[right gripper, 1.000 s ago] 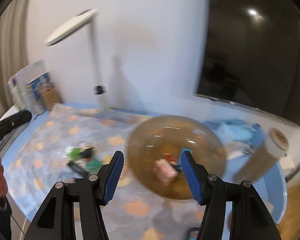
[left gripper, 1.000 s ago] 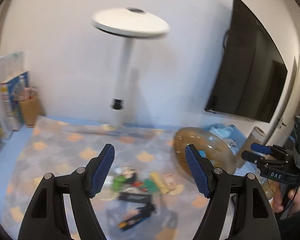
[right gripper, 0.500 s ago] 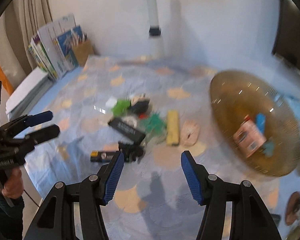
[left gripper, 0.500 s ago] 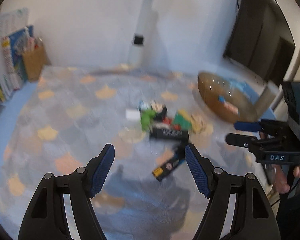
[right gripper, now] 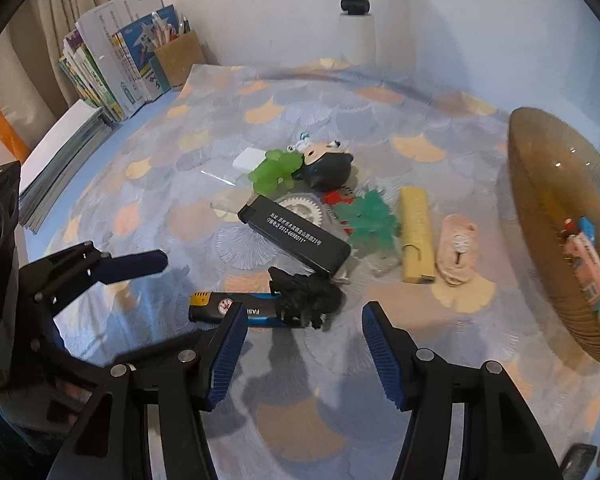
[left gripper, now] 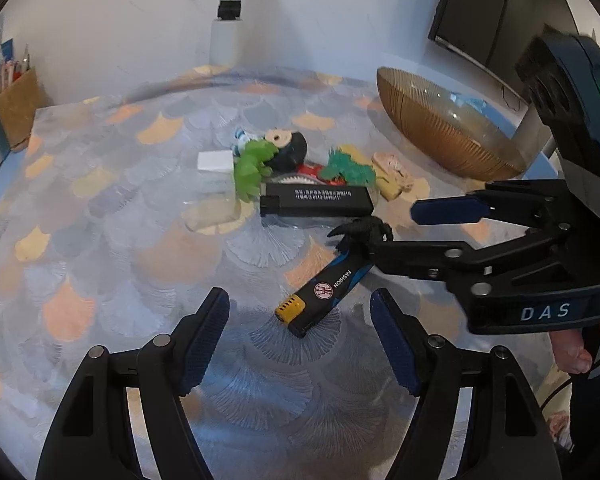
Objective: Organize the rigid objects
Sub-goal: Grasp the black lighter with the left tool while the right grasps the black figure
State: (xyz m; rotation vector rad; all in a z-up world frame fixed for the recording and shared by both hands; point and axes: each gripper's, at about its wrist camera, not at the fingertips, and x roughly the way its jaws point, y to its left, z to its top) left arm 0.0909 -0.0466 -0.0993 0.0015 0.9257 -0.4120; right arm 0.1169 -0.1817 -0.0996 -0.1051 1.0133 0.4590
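A pile of small objects lies mid-table on the patterned cloth (right gripper: 340,100). It holds a long black lighter (left gripper: 316,199) (right gripper: 296,236), a blue lighter with a yellow end (left gripper: 324,292) (right gripper: 228,307), a black spiky toy (left gripper: 360,232) (right gripper: 304,296), green toys (right gripper: 276,172), a yellow lighter (right gripper: 416,236) and a pink piece (right gripper: 458,248). My left gripper (left gripper: 300,320) (right gripper: 168,300) hangs open, low over the blue lighter's yellow end. Facing it, my right gripper (right gripper: 304,320) (left gripper: 396,230) is open just before the black toy. Neither pad touches anything.
An amber glass bowl (right gripper: 540,184) (left gripper: 440,136) at the right holds a pink box and small blue bits. Books (right gripper: 100,68) and a pencil holder (right gripper: 180,56) stand back left, above a paper stack (right gripper: 60,140). A white lamp post (left gripper: 228,20) rises at the back.
Both grippers have sunk and tipped down from the wall and lamp toward the table. The right one swung from the bowl to the pile. The jaws kept their width.
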